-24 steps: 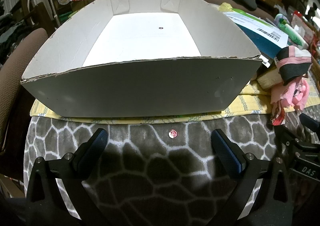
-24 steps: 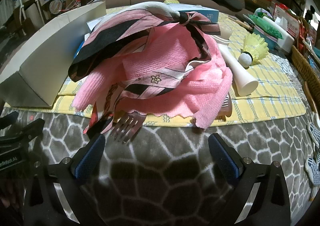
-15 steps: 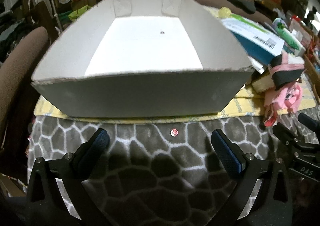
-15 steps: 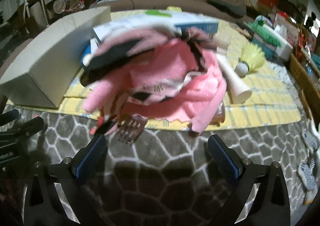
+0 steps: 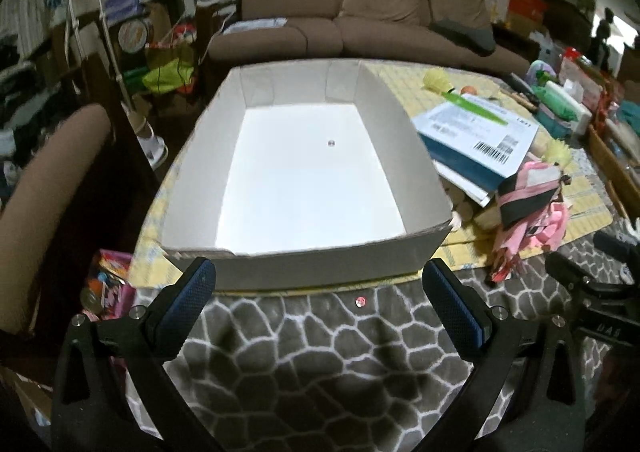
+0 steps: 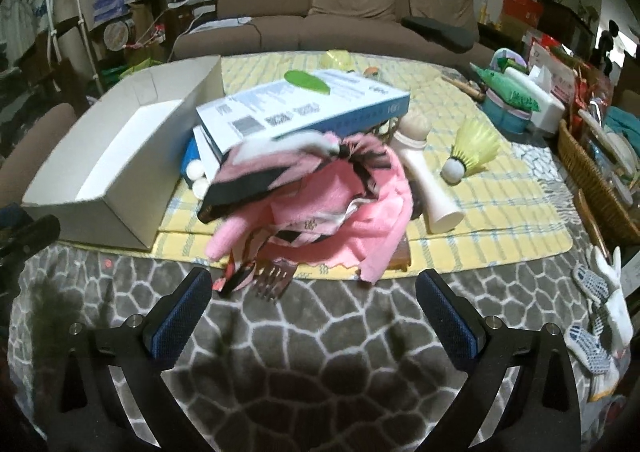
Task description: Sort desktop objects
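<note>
- Left wrist view: the white cardboard box (image 5: 316, 172) fills the centre of my frame, and its floor is bare apart from one small dark dot, so I judge that nothing has been sorted into it yet.
- My left gripper (image 5: 320, 292) sits at the bottom of the frame, just short of the box's near wall, fingers spread wide with nothing between them.
- Right wrist view: the unsorted pile is mid-frame, a pink and black cloth (image 6: 320, 192) heaped under a blue and white carton (image 6: 304, 108), with a fork (image 6: 274, 282) poking out at the cloth's lower edge.
- Right of the pile lie a white bottle-like thing (image 6: 428, 172) and a yellow shuttlecock (image 6: 472, 152); the cloth is blurred, so there may be more under it.
- My right gripper (image 6: 314, 300) at the bottom is also spread wide and empty, the fork lying just beyond its left finger.
- Everything rests on a yellow mat (image 6: 500, 220). By my reckoning the whole job is left.
</note>
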The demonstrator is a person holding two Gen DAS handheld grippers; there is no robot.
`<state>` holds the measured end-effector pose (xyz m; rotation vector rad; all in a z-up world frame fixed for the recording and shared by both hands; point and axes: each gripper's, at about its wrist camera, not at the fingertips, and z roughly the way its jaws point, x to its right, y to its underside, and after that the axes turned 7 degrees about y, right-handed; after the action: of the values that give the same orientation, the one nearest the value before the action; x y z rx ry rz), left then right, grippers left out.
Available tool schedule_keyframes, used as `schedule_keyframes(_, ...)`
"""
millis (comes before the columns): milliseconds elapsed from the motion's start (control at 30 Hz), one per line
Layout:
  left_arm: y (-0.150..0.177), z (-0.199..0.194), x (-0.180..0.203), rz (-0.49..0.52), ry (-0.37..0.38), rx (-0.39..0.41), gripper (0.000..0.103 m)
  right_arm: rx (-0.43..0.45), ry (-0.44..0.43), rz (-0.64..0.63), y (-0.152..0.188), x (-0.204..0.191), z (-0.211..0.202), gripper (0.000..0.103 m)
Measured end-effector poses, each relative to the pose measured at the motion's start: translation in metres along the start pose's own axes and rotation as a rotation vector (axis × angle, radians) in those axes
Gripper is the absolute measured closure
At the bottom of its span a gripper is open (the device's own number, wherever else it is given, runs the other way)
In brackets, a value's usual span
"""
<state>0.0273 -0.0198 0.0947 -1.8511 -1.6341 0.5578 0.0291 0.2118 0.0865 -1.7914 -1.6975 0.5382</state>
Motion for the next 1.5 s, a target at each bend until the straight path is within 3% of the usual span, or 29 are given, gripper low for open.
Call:
schedule_keyframes(333, -0.032, -0.026, 0.025, 0.105, 0.068, 0.066, 0.0, 0.03, 0.009, 0.01, -0.029, 0.015, -0.029, 0.0)
schedule_keyframes(567, -0.054, -0.031, 0.034, 0.112, 0.093, 0.085, 0.0, 0.055, 0.025, 0.011, -0.047, 0.029, -0.041, 0.0)
schedule_keyframes(1000, -0.08, -0.008, 0.052, 0.143, 0.13, 0.065, 0.0, 0.077, 0.037, 0.011, -0.068, 0.053, -0.036, 0.0)
schedule_keyframes(1267, -0.092, 0.018, 0.069, 0.176, 0.165, 0.042, 0.0, 0.077, 0.069, 0.09, -0.076, 0.111, -0.024, 0.0)
schedule_keyframes(1500, -0.127, 0.055, 0.091, 0.185, 0.196, 0.008, 0.0, 0.061, 0.113, 0.183, -0.079, 0.173, -0.004, 0.0)
